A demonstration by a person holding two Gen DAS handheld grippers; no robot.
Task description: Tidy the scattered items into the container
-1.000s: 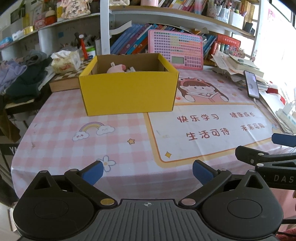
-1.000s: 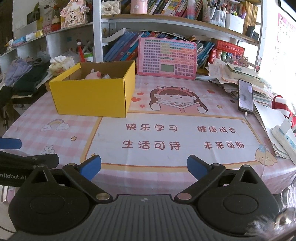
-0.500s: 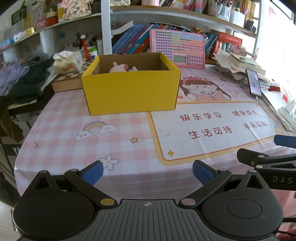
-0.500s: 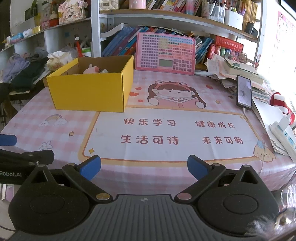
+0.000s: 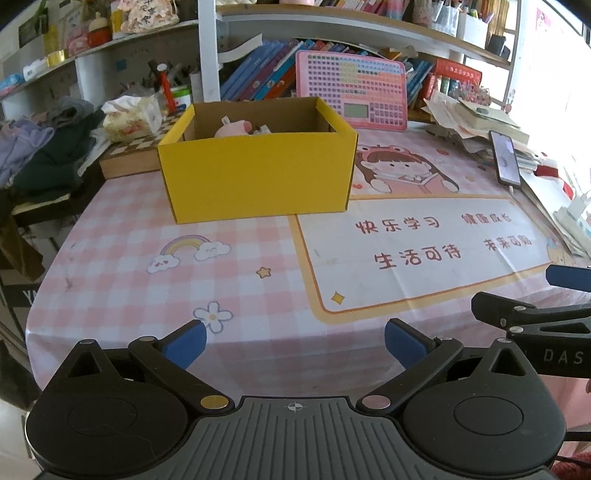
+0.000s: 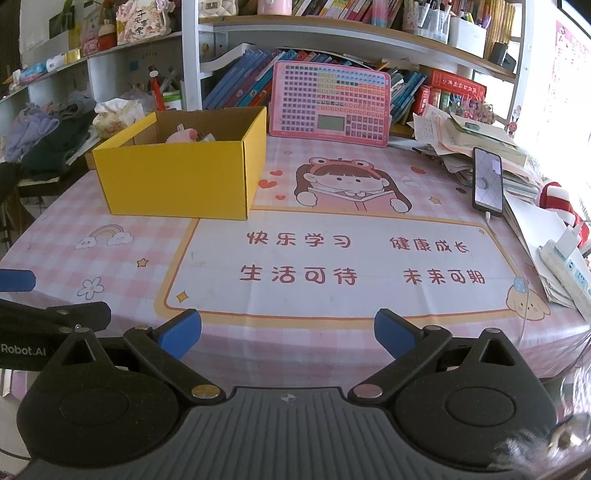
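On the table [image 6: 332, 192]: lying under a pink checked cloth with a printed girl and slogans, holding everything below.
Shelves [image 6: 332, 33]: standing behind, crammed with books and pens.
Box [image 5: 258, 177]: sitting at the far left of the cloth, yellow, top open, well apart from both grippers.
Board [image 6: 330, 104]: leaning against the books just right of the box, pink, full of keys.
Papers [image 6: 461, 140]: piling up at the right edge, beside the phone.
Phone [image 6: 488, 181]: resting on that pile, screen lit, cable plugged in.
Toy [image 5: 233, 129]: lying inside the box already, pink and soft, with small bits beside it too hidden to name.
Left gripper [image 5: 293, 341]: hovering low over the near edge, fingers spread wide, holding nothing.
Right gripper [image 6: 288, 334]: hovering alongside, fingers likewise spread, holding nothing.
Step in hand: probably wrapping up, judging by no loose item showing on the open cloth and things sitting in the box.
Next move: calling for a look round for strays, or else simply pulling both grippers back.
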